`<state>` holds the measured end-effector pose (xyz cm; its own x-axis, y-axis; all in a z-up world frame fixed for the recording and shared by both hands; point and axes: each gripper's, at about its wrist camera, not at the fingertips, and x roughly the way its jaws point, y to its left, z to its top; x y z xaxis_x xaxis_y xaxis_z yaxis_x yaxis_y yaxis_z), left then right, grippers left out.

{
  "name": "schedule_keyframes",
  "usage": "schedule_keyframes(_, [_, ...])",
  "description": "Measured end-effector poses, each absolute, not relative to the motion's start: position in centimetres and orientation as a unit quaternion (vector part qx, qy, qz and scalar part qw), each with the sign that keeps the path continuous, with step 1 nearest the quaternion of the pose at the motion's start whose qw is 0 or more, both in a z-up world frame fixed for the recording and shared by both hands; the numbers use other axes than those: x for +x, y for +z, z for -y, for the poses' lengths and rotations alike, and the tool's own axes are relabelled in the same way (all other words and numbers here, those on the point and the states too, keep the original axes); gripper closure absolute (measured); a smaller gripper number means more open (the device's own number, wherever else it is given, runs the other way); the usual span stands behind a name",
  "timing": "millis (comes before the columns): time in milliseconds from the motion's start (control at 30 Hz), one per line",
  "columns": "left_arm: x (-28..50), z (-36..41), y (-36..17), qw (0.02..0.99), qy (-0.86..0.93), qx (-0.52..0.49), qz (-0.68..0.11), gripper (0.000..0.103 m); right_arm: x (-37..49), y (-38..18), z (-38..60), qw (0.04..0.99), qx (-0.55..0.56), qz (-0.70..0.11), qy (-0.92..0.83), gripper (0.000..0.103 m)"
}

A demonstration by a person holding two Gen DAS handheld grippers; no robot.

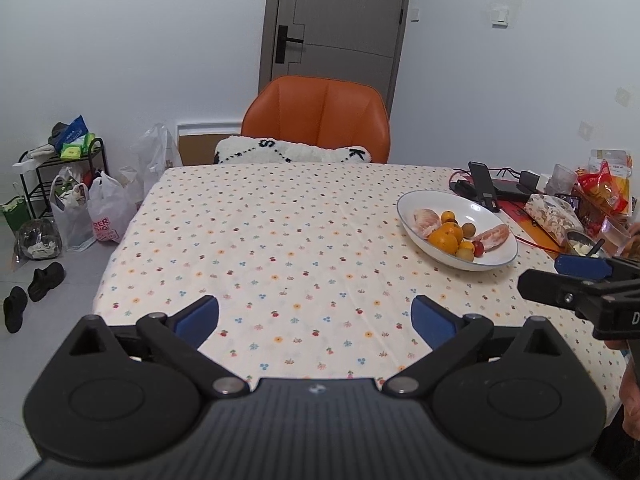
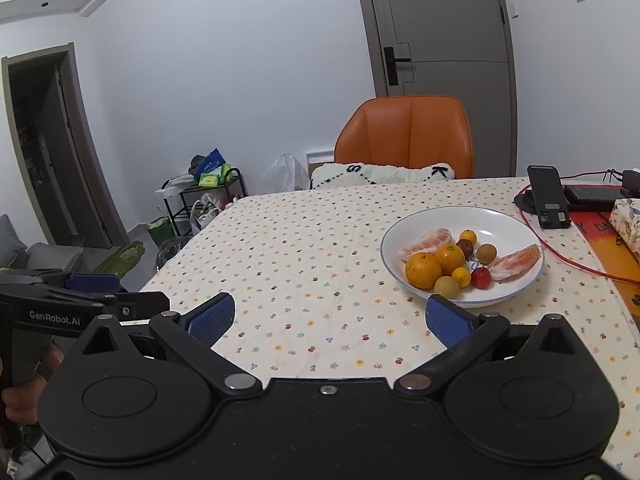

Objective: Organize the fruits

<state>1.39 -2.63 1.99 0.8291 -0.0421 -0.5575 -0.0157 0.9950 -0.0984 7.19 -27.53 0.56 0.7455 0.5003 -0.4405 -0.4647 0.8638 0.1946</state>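
Table: a table [image 1: 248, 240] under a cream cloth printed with small flowers and cherries fills the middle of both views; the near half is bare cloth.
Chair: an orange chair [image 1: 318, 118] stands at the far edge, with a white fluffy cushion [image 1: 292, 151] on its seat.
Left gripper: the left gripper [image 1: 315, 318] hovers above the near part of the cloth, its blue-padded fingers spread wide with nothing between them.
Right gripper: the right gripper [image 2: 330, 318] hangs over the near cloth just short of the bowl, fingers likewise wide apart and holding nothing; its right pad overlaps the bowl's near rim in the right wrist view.
Bowl: a white bowl [image 2: 516, 220] with a thin blue rim sits on the right part of the table, holding all the fruit.
Phone stand: a black phone stand [image 2: 546, 196] with a red cable lies behind the bowl.
Peeled segments: two peeled citrus pieces [image 2: 516, 263] lie at the left and right inside the bowl.
Oranges: two oranges [image 2: 423, 270] sit touching at the front left.
Small fruit: small yellow-orange, brownish and greenish fruits cluster in the middle, beside one strawberry [image 2: 481, 277] near the front rim.
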Motion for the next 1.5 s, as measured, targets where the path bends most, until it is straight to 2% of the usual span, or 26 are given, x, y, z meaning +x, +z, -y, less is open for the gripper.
schedule_keyframes(1500, [0.54, 2.21, 2.04, 0.956, -0.009, -0.049, -0.290, 0.000, 6.58, 0.61, 27.65, 0.933, 0.039, -0.244, 0.263, 0.000])
